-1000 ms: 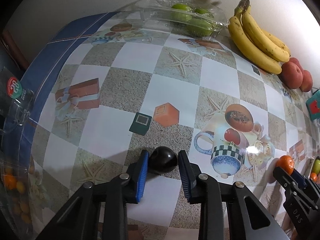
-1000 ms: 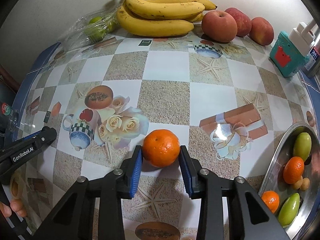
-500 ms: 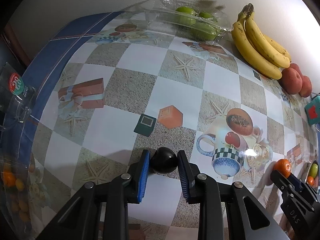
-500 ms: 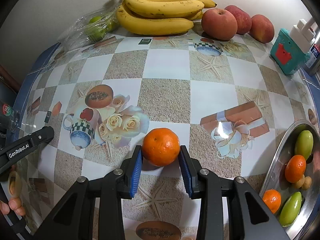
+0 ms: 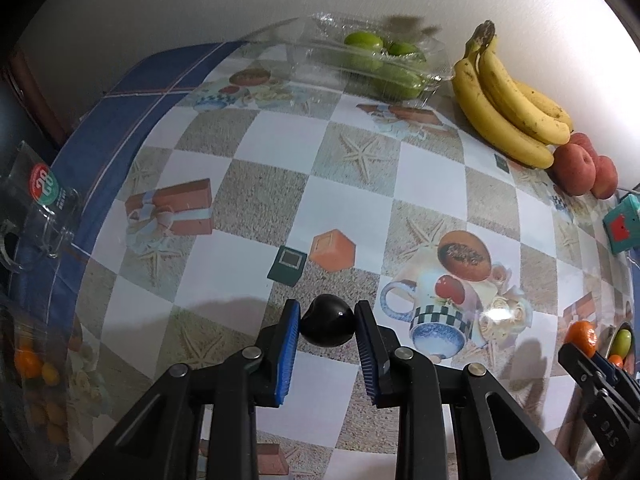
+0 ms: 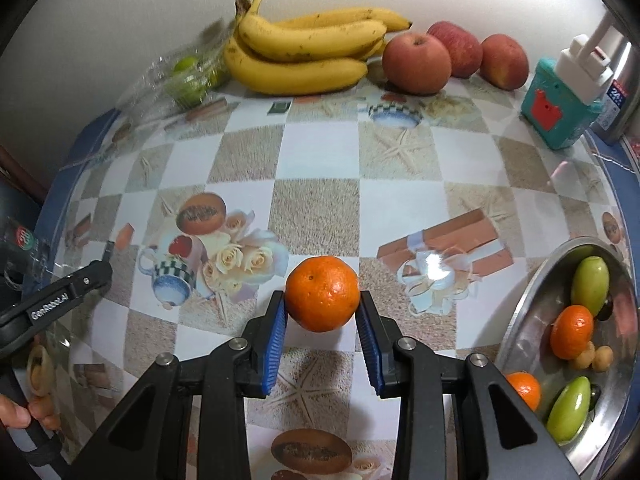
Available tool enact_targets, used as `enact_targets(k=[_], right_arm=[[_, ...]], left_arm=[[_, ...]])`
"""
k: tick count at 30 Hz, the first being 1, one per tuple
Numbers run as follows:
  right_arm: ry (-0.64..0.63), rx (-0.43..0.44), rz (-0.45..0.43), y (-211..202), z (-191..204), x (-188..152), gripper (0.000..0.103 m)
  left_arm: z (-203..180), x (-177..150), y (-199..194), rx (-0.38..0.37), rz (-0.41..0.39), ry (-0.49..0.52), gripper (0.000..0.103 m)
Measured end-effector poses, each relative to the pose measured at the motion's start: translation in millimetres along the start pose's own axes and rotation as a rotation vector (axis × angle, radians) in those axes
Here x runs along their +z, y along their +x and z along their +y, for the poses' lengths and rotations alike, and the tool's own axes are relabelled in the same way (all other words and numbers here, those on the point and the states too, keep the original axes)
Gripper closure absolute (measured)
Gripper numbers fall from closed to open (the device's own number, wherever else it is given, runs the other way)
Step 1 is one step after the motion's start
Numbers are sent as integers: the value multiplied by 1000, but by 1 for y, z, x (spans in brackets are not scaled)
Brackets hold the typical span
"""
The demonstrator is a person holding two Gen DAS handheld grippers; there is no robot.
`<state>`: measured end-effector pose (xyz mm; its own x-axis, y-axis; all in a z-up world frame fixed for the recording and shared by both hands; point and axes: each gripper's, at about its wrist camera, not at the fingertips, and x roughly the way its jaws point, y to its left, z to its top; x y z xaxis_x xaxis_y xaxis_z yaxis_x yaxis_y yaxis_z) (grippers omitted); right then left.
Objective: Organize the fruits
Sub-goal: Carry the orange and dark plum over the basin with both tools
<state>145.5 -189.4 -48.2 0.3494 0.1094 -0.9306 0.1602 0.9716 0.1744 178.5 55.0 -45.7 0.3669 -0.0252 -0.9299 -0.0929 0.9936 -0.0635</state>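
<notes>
Left gripper (image 5: 327, 322), lower centre of frame: jaws clamped on dark plum (image 5: 327, 321), pads touching both sides. Right gripper (image 6: 322, 312), lower centre: jaws clamped on orange (image 6: 322, 294), fruit at the pad tips, over the tablecloth (image 6: 320, 184).

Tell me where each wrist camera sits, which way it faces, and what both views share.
Left wrist: behind the left gripper, angled steeply down at the table; jaws closed on a dark plum; right gripper tip at right.
Right wrist: behind the right gripper, also angled down; pads on a tangerine; fingertips at lower left.
Shared: bananas, apples, tangerine.
</notes>
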Motion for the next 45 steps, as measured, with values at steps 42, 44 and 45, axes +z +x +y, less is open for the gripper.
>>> enact_targets(k=[42, 44, 45], right_arm=[[72, 49, -62, -91, -25, -77, 67], [80, 40, -63, -93, -31, -81, 67], [83, 39, -64, -94, -33, -83, 67]], left_arm=[[-82, -63, -89, -18, -136, 160, 73], [-88, -69, -89, -21, -133, 174, 73], [-91, -72, -89, -28, -129, 182, 73]])
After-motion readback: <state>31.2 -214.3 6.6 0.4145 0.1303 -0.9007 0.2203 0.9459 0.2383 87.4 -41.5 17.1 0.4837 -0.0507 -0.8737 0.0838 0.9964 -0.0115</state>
